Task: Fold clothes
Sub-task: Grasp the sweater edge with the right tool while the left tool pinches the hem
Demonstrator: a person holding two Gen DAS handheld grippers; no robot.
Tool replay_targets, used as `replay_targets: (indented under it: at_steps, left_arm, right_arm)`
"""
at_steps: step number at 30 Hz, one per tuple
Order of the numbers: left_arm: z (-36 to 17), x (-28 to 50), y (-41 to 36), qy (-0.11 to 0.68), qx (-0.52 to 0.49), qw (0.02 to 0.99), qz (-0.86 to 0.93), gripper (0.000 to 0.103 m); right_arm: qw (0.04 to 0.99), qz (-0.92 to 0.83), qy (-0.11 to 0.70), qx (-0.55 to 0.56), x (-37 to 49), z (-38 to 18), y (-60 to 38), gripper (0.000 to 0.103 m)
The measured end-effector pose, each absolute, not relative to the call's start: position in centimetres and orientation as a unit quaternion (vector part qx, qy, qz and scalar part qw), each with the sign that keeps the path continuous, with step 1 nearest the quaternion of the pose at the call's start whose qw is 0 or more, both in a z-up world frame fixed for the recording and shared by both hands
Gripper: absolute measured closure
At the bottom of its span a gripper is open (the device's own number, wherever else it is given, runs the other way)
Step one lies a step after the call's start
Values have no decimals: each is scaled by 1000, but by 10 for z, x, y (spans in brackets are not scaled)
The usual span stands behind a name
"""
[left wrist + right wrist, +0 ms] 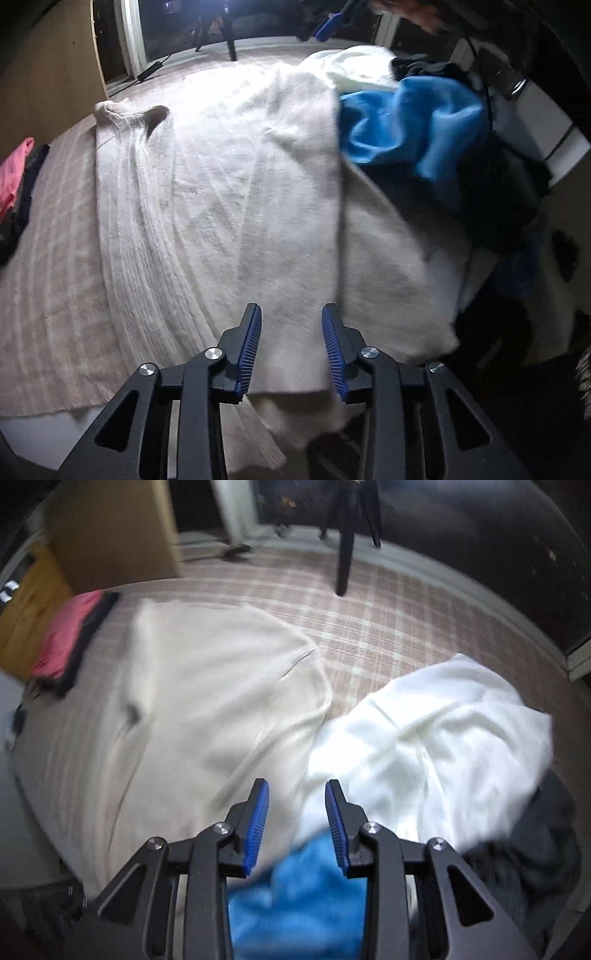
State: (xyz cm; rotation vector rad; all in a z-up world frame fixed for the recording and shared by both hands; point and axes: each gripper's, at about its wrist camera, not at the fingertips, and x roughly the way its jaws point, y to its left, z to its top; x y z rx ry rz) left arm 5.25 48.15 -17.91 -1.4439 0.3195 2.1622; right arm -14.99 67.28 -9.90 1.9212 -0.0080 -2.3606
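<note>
On the bed [48, 302] with its pale checked cover, a fuzzy cream knitted sweater [221, 206] lies spread flat, one long edge already turned over it and its ribbed sleeve along the side; further folds seem left. Beside the sweater, a crumpled bright blue cloth [417, 125], a smooth white garment [424, 738] and dark clothes [535, 853] sit in an unfolded heap. On the sweater's far side rests a small folded pink and dark stack [66, 638]. The left tongs [291, 350] hang partly apart over the sweater's near hem, gripping nothing; the right tongs [297, 823] stand likewise narrow and empty above the heap.
</note>
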Motion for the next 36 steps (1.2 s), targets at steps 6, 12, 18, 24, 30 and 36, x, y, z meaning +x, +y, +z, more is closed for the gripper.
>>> replay_targets:
  at_steps: [6, 12, 18, 24, 30, 36]
  left_arm:
    - [-202, 36, 481, 104, -563, 234, 786, 69]
    - [-207, 34, 477, 65, -561, 226, 793, 91]
    - [-192, 38, 466, 14, -547, 229, 805, 97]
    - [-162, 61, 456, 13, -517, 211, 829, 97]
    - [-183, 66, 434, -32, -560, 172, 810, 96]
    - [-192, 64, 430, 18, -575, 129, 808, 91]
  right_arm:
    - [17, -738, -4, 675, -212, -160, 679, 72]
    - [69, -719, -58, 689, -217, -182, 682, 72]
    - [72, -752, -46, 654, -209, -164, 678, 98]
    - [92, -785, -18, 612, -205, -119, 655, 98]
    - [142, -773, 67, 615, -242, -138, 578, 93]
    - [153, -792, 81, 586, -187, -118, 597, 80]
